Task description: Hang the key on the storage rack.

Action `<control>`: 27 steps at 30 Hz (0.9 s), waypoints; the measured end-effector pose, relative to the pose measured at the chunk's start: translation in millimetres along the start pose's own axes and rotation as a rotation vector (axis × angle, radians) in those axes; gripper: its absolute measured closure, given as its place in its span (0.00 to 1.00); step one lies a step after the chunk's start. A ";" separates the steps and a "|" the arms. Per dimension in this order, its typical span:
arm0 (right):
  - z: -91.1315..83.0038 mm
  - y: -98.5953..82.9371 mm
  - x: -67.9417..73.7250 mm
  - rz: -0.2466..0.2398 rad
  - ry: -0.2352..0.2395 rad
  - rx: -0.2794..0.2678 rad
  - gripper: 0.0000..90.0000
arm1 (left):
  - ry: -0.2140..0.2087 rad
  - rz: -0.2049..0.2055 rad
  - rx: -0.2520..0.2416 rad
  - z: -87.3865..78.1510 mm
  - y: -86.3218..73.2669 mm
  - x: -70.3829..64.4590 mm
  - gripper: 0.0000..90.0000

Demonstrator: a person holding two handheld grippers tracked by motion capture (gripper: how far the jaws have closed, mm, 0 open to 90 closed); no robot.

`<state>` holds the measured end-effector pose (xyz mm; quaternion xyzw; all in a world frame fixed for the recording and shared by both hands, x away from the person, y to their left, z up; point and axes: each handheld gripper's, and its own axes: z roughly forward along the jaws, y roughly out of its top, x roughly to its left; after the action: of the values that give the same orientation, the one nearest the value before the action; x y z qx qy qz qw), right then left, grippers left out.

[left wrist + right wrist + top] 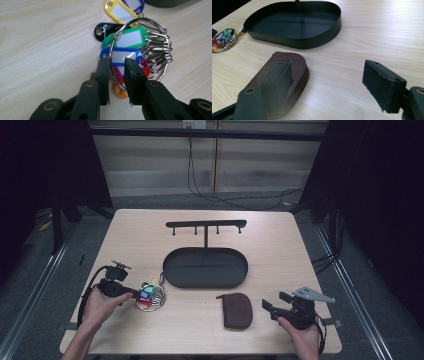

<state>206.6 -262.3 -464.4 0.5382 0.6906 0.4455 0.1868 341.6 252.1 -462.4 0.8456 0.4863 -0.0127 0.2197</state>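
We see the key ring (140, 53), a big metal loop stacked with smaller rings and coloured plastic tags, lying on the table (280, 240) just off the left end of the black oval tray (172, 272). Green, blue, yellow, black, purple, red and orange tags fan out from it. The left gripper (117, 75) is at the ring from the side away from the tray, jaws narrow, the wire of the big loop running between the two pads; we cannot tell if they press on it yet. The left hand (102, 302) holds that gripper low over the table.

In front of the tray, nearer the person, lies a brown zip pouch (237, 310), flat and closed. The right gripper (332, 85) sits just right of the pouch, jaws wide apart, holding nothing, one jaw overlapping the pouch edge in the right gripper view. Behind the tray stands its black hook rack (206, 224).
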 end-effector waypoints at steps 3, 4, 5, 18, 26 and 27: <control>-0.7 0.0 -1.0 0.002 -0.004 -0.002 0.26 | -0.011 -0.004 0.029 4.7 2.3 1.2 0.85; -0.7 0.0 -1.0 0.002 -0.004 -0.002 0.26 | -0.011 -0.004 0.029 4.7 2.3 1.2 0.86; -0.6 0.1 -1.6 0.003 -0.005 -0.003 0.26 | -0.012 -0.012 0.039 5.7 2.8 1.4 0.86; -0.3 0.3 -2.1 0.005 -0.010 -0.004 0.26 | 0.042 0.018 0.147 13.5 22.8 -8.3 0.85; -0.1 0.0 -2.4 0.003 -0.011 -0.001 0.26 | 0.084 0.013 0.201 16.0 31.3 -13.5 0.87; 0.1 0.1 -1.6 0.002 -0.010 0.000 0.26 | 0.085 0.009 0.220 16.9 34.7 -13.3 0.87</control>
<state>207.2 -263.7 -464.8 0.5412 0.6892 0.4430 0.1895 366.6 219.9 -462.1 0.8665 0.4873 -0.0293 0.1047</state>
